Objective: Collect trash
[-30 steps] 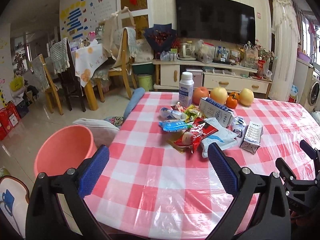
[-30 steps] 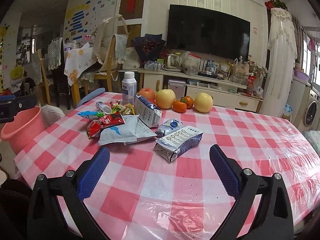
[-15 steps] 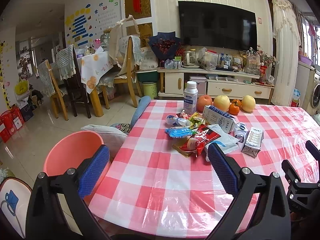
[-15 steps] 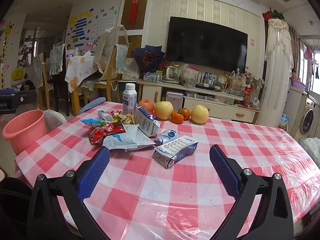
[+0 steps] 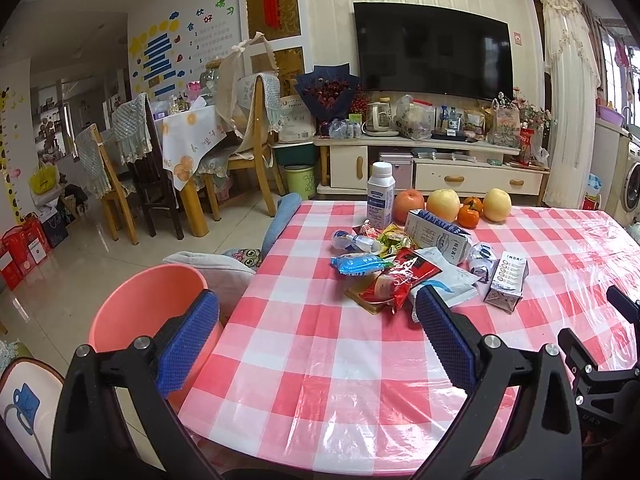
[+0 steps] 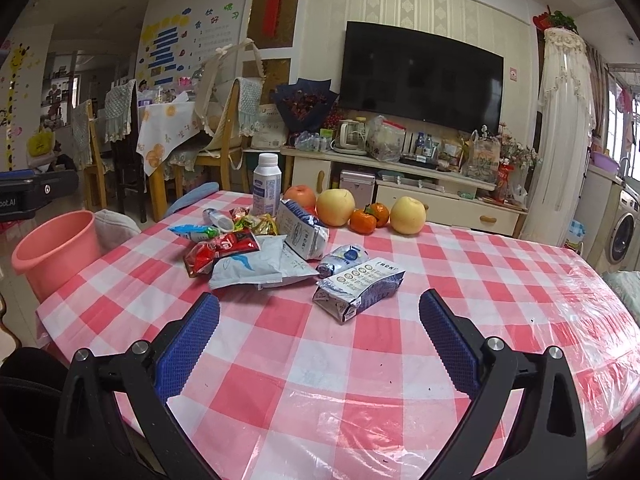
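A pile of trash lies on the red-and-white checked table: a red snack wrapper, a blue-white wrapper, a white bag, a crushed milk carton and an upright carton. A pink bucket stands beside the table's left edge. My left gripper is open and empty above the table's near edge. My right gripper is open and empty, just short of the crushed carton. The pile also shows in the right wrist view.
A white bottle, apples and oranges stand behind the pile. A grey cushion lies past the bucket. Chairs and a dining table stand at the left, a TV cabinet behind.
Both grippers have risen and drawn back from the table; the pile looks farther and the views show more of the room. Both stay open.
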### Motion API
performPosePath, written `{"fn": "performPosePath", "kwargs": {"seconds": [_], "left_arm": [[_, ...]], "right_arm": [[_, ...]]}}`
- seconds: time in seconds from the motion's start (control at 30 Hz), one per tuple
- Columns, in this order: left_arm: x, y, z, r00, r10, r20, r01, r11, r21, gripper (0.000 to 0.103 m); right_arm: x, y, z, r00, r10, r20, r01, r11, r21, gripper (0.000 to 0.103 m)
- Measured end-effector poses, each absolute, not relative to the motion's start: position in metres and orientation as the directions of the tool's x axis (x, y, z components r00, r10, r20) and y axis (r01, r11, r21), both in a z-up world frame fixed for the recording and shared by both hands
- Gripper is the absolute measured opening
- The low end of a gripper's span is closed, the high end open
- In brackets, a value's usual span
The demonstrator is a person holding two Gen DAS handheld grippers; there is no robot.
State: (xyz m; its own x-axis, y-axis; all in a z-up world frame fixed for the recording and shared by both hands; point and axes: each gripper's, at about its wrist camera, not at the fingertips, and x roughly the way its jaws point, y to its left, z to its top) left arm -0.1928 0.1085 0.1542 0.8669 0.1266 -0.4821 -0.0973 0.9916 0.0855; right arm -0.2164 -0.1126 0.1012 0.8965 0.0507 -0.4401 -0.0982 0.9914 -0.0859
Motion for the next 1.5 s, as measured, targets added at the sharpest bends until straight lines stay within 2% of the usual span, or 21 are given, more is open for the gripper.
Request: {"fn": "performPosePath", "kwargs": {"seconds": [0.83, 1.03, 1.3, 1.5], "left_arm": [[-0.174, 0.104, 0.125, 0.83, 0.108, -0.548, -0.074, 0.994, 0.083, 0.099], [-0.167, 0.106, 0.112, 0.813, 0.03, -0.581, -0.021, 1.0, 0.022, 0.099], [-0.146, 0.092, 0.091, 0.748, -0.154, -0.646, 0.138, 0.987, -0.076, 0.099], [-0.128, 0.092, 0.086, 0.711, -0.243, -0.66, 0.197, 0.97, -0.144, 0.099]], "right_arm": [[-0.203, -0.126, 0.088, 0.843, 0.074, -0.533, -0.107, 0.994, -0.032, 0.098], [-0.19, -0.149, 0.083, 0.82, 0.104, -0.562, -0.085, 0.995, 0.061, 0.098], [-0.168, -0.18, 0.074, 0.769, 0.189, -0.611, -0.069, 0.974, 0.215, 0.098], [-0.154, -0.198, 0.074, 0.766, 0.216, -0.605, -0.052, 0.96, 0.277, 0.098]]}}
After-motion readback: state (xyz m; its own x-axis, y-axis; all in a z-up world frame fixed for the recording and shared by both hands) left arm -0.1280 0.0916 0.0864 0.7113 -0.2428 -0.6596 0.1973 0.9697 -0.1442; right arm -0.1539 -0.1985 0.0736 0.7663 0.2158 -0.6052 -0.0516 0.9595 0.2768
